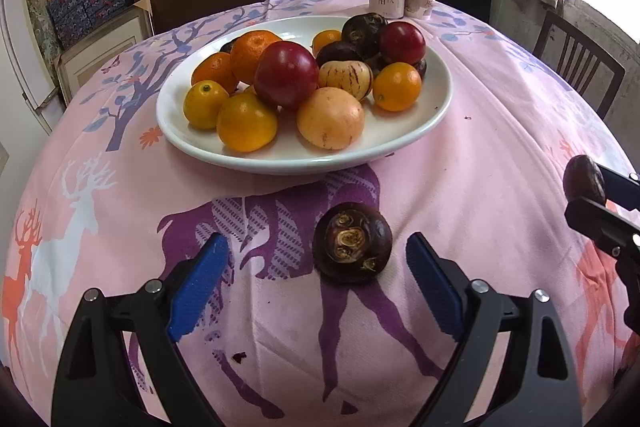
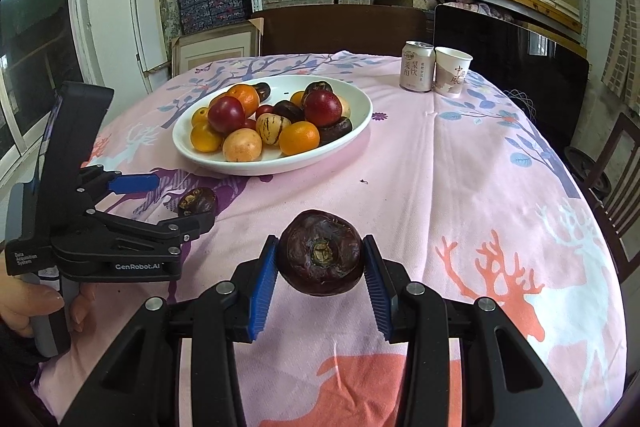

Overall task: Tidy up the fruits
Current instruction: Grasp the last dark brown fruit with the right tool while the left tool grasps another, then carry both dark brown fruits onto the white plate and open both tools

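The right claw (image 2: 320, 267) grips one dark fruit (image 2: 321, 251) above the table (image 2: 460, 187). The left claw (image 1: 316, 279) hangs spread wide around another dark fruit (image 1: 352, 242) lying there. The plate (image 1: 436, 107) beyond holds mixed fruit; sorting seems barely started.

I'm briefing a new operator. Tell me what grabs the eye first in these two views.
The white plate heaped with orange, red and dark fruit sits mid-table on the pink deer-print cloth. The right gripper is shut on a dark chestnut, held above the cloth. The left gripper is open, with a second chestnut lying on the cloth between its blue pads; a can and paper cup stand at the far edge.
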Demonstrator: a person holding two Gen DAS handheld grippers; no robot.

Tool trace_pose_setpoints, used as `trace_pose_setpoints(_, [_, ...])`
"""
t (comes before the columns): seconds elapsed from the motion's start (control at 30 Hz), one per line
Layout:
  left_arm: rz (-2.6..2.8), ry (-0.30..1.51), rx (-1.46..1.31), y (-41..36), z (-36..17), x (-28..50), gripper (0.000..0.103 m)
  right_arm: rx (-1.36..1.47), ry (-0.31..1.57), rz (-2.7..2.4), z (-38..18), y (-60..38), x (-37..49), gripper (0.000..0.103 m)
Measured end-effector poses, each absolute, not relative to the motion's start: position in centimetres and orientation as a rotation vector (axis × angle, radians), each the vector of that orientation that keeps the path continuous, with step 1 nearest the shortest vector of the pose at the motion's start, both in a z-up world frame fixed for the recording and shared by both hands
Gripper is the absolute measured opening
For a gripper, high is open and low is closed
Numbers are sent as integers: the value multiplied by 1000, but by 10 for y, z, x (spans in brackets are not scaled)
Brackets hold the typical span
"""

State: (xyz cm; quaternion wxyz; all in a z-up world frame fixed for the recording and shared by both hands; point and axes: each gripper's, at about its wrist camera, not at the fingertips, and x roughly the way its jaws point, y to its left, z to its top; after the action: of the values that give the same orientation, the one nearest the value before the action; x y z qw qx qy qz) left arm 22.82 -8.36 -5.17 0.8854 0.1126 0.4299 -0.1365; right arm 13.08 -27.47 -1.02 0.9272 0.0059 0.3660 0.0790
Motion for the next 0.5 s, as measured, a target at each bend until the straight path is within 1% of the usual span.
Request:
trace_pose_setpoints(0.07, [-274, 887, 249, -86, -52, 229, 85, 15, 754, 164, -11, -275, 131, 42])
trace_pose_setpoints(0.13, [-279, 886, 273, -91, -53, 228, 60, 15, 756, 165, -11, -275, 130, 42])
trace_pose_setpoints(0.27, [-293, 875, 324, -101, -53, 224, 49, 19, 759, 165, -12, -276, 130, 42])
trace_pose_setpoints(0.33, [-304, 863, 356, -106, -53, 219, 39, 20, 759, 165, -12, -276, 130, 42])
trace_pose_setpoints(0.5, [-314, 839, 349, -104, -46, 209, 38, 22, 757, 164, -12, -279, 128, 42])
